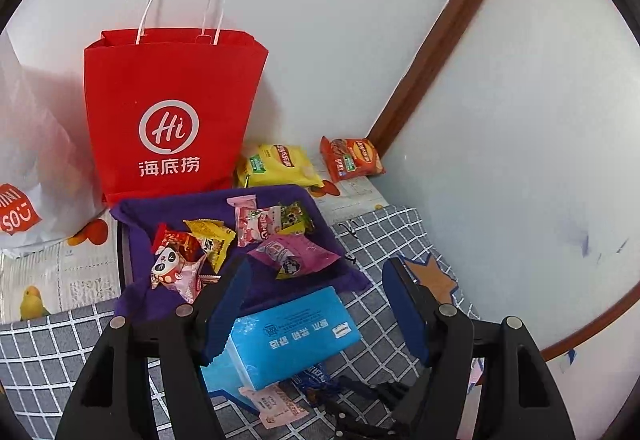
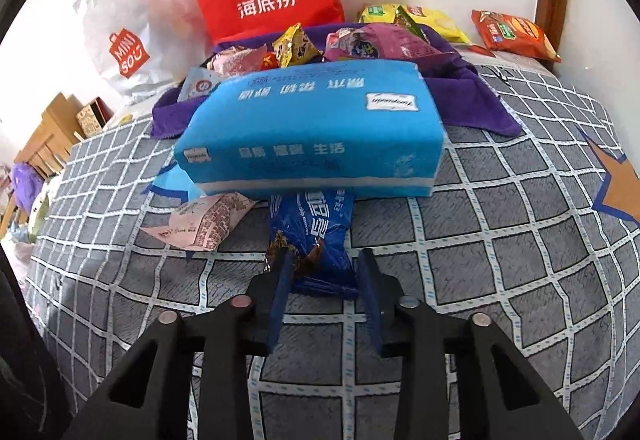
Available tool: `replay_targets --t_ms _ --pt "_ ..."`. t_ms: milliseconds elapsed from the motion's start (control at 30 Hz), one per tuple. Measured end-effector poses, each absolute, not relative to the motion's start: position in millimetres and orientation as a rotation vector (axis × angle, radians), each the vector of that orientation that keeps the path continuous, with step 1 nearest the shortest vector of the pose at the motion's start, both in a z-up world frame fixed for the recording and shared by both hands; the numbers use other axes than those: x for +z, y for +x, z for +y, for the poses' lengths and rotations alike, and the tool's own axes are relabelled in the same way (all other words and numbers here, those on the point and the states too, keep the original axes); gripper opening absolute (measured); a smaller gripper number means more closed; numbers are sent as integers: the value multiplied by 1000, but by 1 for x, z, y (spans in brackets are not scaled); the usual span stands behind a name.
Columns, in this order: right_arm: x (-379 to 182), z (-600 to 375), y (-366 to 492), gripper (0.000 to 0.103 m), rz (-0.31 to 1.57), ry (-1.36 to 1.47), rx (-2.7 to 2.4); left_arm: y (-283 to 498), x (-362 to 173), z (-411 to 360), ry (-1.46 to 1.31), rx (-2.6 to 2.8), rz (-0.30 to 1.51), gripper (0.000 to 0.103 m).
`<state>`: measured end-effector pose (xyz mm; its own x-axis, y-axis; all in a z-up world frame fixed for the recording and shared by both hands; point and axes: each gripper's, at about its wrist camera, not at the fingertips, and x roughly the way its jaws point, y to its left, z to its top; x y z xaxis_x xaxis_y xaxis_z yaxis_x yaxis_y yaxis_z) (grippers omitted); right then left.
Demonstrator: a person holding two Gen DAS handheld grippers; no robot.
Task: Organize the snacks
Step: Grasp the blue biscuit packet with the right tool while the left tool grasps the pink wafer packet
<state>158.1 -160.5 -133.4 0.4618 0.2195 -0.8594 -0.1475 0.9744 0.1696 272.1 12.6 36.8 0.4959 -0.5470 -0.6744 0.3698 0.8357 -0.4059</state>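
Observation:
A purple cloth [image 1: 140,304] lies on the checked bedspread with several small snack packets [image 1: 256,224] on it. A blue tissue pack [image 1: 288,336] lies in front of the cloth. My left gripper [image 1: 316,280] is open above the pack. In the right wrist view the tissue pack [image 2: 312,136] rests partly on a dark blue snack packet [image 2: 316,236] and a pink packet [image 2: 204,224]. My right gripper [image 2: 326,268] is open, its fingers on either side of the dark blue packet's near end. The right gripper also shows low in the left wrist view [image 1: 360,400].
A red paper bag [image 1: 168,112] stands against the wall behind the cloth, a white plastic bag [image 1: 28,168] to its left. A yellow chip bag [image 1: 276,164] and an orange one [image 1: 352,160] lie by the wall. A wooden bed frame [image 1: 440,32] edges the right.

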Motion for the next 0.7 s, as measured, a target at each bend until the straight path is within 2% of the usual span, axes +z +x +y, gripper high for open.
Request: replay_targets --t_ms 33,67,233,333,400,700 --pt "-132 -161 160 56 1060 82 232 272 36 11 -214 -557 894 67" --pt "-132 -161 161 60 1050 87 235 273 35 9 -207 -553 896 67" --pt "-145 -153 178 62 1094 98 242 272 30 -1 -169 -546 903 67" --pt "-147 -142 176 60 1068 -2 233 271 29 -6 -147 -536 901 67" --pt "-147 -138 172 46 1048 -84 213 272 26 -10 -131 -524 904 67" --pt "-128 -195 150 46 985 -81 184 271 18 -24 -62 -456 886 67"
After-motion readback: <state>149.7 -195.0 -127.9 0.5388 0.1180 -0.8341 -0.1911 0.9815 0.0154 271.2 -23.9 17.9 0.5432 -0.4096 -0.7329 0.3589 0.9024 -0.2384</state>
